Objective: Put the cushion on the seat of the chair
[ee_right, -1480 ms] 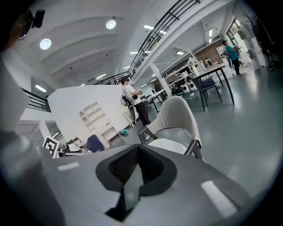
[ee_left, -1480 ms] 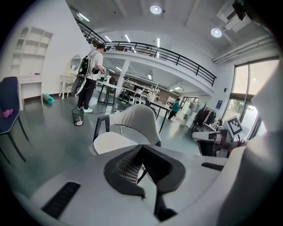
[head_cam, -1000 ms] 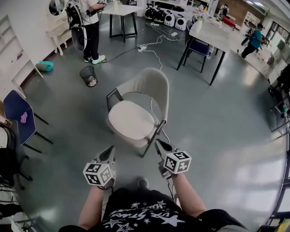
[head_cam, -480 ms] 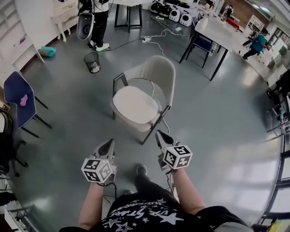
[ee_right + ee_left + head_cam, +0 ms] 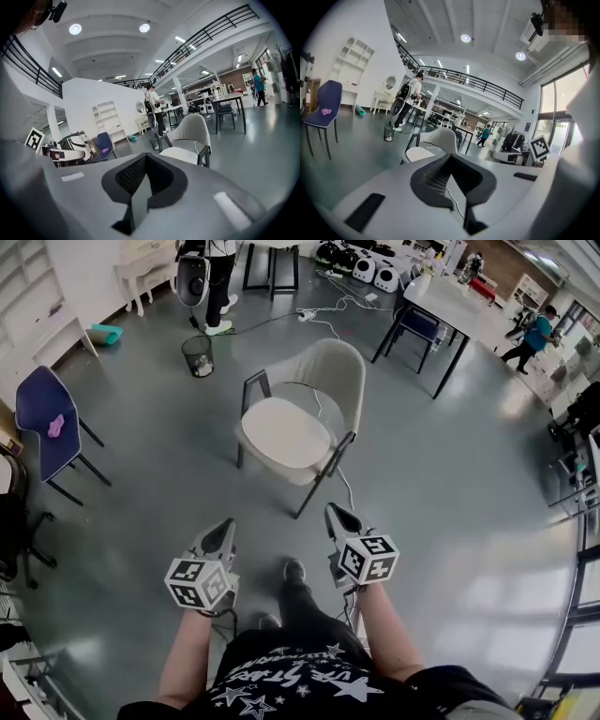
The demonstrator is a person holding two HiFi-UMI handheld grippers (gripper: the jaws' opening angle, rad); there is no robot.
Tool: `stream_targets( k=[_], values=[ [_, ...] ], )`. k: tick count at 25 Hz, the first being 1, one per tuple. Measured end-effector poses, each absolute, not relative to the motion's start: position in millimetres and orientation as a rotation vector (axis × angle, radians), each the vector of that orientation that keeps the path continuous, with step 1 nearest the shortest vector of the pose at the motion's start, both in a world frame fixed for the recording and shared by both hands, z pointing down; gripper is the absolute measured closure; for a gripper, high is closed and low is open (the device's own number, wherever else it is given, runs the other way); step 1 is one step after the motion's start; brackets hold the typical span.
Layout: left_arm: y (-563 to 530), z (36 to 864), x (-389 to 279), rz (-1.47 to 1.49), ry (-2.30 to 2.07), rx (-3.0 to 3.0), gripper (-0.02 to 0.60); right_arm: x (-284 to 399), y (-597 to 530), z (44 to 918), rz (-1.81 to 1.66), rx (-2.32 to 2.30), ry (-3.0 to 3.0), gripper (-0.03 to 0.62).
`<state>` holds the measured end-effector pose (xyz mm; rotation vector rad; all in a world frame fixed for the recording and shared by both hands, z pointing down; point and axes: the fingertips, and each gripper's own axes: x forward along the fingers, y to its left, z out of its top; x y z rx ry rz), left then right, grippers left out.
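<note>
- Shows the pale cushion (image 5: 284,427) lying flat on the seat of the grey chair (image 5: 323,381), at 12 o'clock from the person in the head view, between the dark arm frames and in front of the curved back.
- Reads as placed: no corner hanging visibly over the seat edge, nothing touching the cushion, no second cushion anywhere on the floor (image 5: 450,474).
- Finds the left tool (image 5: 225,526) at 7 o'clock from the chair, well apart from it, jaws pressed together with nothing between them.
- Confirms the same in the left gripper view: left tool (image 5: 450,157) closed tip to tip, with chair (image 5: 443,139) and cushion (image 5: 417,153) only beyond it.
- Finds the right tool (image 5: 334,514) at 5 o'clock from the chair, also well apart, jaws fully together and empty.
- Confirms it in the right gripper view: right tool (image 5: 146,157) closed on nothing, with chair (image 5: 194,129) and cushion (image 5: 180,154) at 1 o'clock past the tips.
- Leaves, as a judgement, little or nothing to do: at most a check that the cushion sits square against the back.
- Notes a waste bin (image 5: 197,354) at 10 o'clock from the chair, clear of the work.
</note>
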<state>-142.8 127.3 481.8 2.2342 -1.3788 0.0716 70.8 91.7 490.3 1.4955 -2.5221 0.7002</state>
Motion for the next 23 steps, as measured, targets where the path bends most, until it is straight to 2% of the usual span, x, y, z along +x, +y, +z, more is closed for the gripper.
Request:
stream_targets(
  k=[23],
  values=[
    [198, 473, -142, 0.064, -1.362, 2.309, 0.574, 64, 160, 487, 0.645, 1.479, -2.513, 0.592]
  ],
)
